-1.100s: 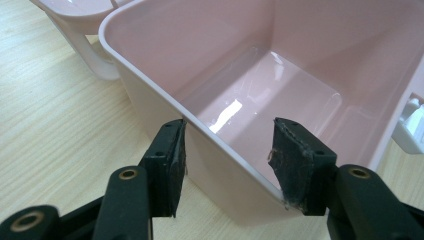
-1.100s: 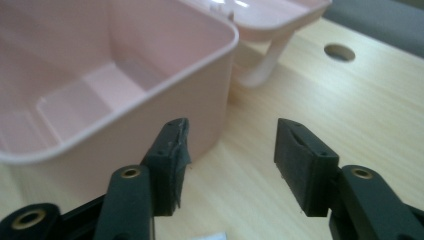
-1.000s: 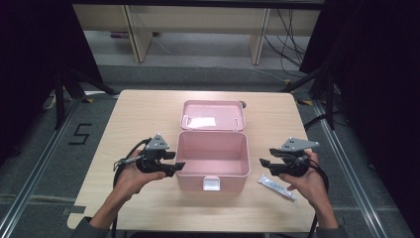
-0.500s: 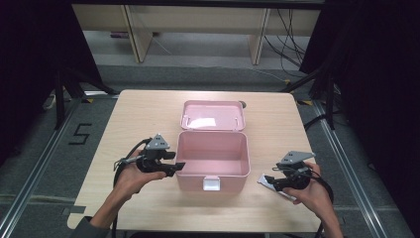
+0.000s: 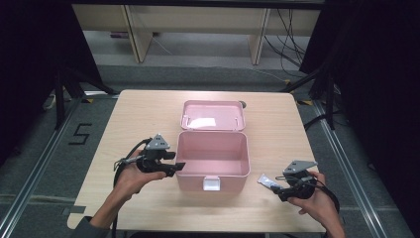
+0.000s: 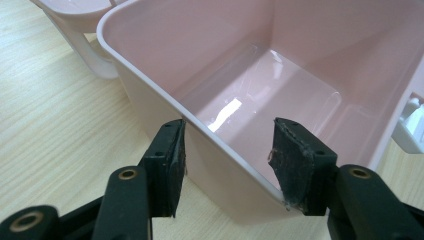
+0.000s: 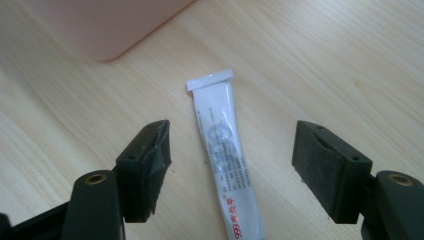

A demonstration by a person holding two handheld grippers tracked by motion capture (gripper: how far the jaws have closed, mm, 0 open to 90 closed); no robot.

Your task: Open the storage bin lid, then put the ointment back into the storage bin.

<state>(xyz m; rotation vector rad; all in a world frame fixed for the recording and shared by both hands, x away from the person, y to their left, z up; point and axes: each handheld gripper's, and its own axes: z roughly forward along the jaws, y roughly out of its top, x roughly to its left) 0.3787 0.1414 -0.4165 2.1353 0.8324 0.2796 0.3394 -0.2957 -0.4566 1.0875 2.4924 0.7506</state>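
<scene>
Near the table's front edge, the right gripper (image 7: 230,170) hangs low over a white tube (image 7: 226,155) lying flat on the wooden table (image 5: 148,119), jaws spread wide to either side of it without touching. Beside it to the left sits the open pink box (image 5: 213,153), its lid (image 5: 213,115) tipped back behind. At the box's left wall, the left gripper (image 6: 227,165) straddles the rim, jaws parted, one outside, one inside
</scene>
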